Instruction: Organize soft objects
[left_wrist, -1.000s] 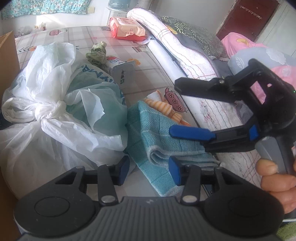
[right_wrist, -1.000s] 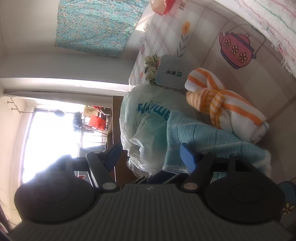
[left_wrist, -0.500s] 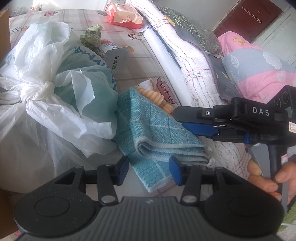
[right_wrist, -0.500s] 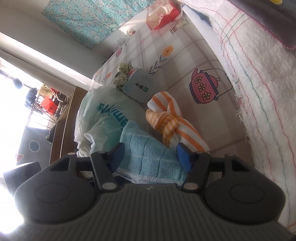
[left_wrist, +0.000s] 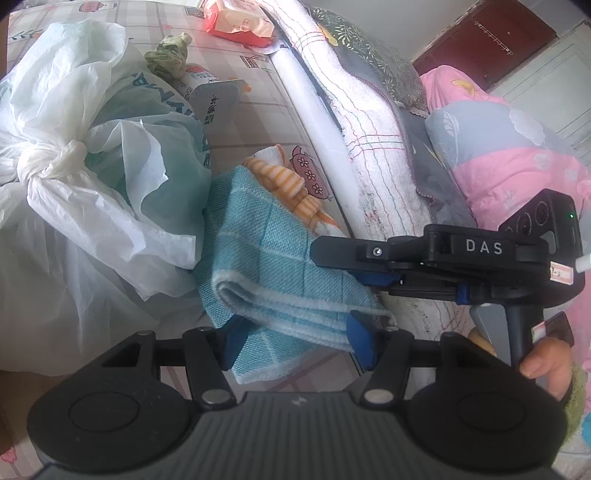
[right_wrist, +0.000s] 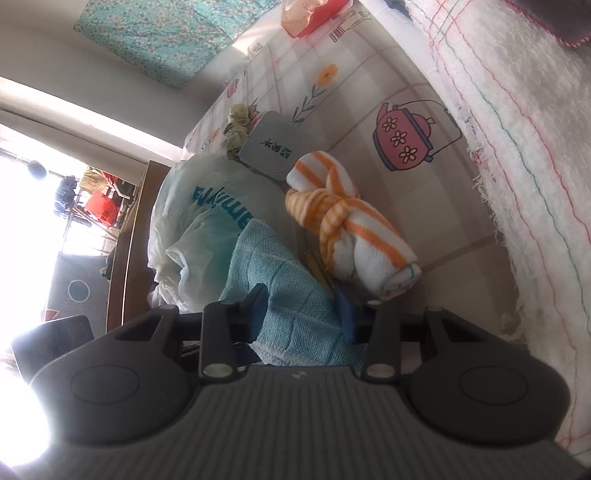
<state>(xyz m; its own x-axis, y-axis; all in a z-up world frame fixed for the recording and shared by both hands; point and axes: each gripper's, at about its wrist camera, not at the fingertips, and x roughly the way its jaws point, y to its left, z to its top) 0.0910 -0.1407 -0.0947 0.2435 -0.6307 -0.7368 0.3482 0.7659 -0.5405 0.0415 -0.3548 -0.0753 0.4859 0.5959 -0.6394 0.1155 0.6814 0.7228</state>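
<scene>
Left wrist view: left gripper low over the bed, jaws just opened wider, blue pads standing either side of the folded teal towel at its near edge; whether the pads press the cloth cannot be told. Towel folded, lying on the patterned sheet, leaning against a white plastic bag tied in a knot. Just behind the towel, an orange-striped cloth, partly hidden. Right gripper reaching in from the right, jaws just closed further, pinching the towel's right side, held by a hand. Further back, a pale carton, a green crumpled cloth, a red tissue pack. A white fringed blanket along the right.

Right wrist view: right gripper clamped on the teal towel, cloth bunched between both blue pads. Orange-striped cloth knotted into a bundle, just beyond the towel. Plastic bag to the left, touching the towel. Teapot print on the sheet beside the blanket.
</scene>
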